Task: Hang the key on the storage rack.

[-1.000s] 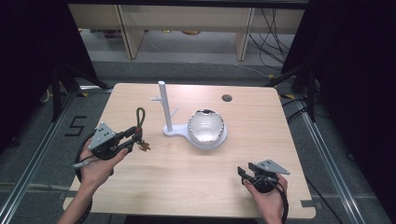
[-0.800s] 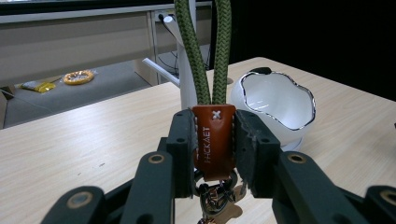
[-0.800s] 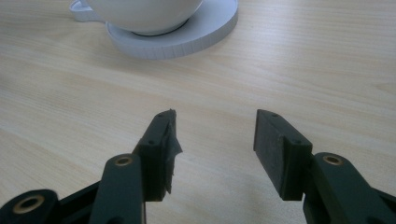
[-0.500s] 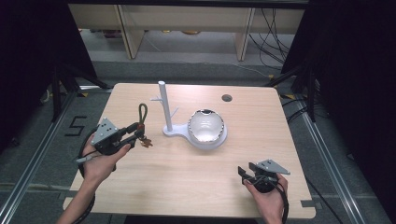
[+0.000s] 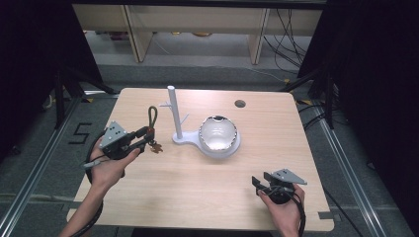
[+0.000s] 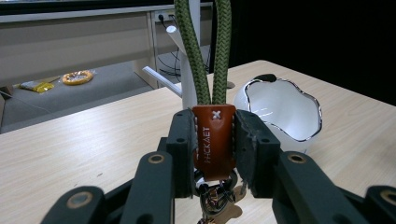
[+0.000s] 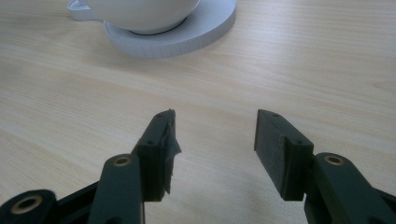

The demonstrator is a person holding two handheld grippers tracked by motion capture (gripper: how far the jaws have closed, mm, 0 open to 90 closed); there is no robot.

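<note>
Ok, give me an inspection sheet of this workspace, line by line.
Surface: light wooden table, grommet hole near the far edge.
Job's things: keychain with green cord loop and brown leather tab; white peg stand; white bowl on the stand's base.
Clutter: nothing seen.
Grippers: left gripper shut on the leather tab; right gripper open, empty.
Cables: one trails from each gripper.
Surroundings: grey floor, shelving beyond.
</note>
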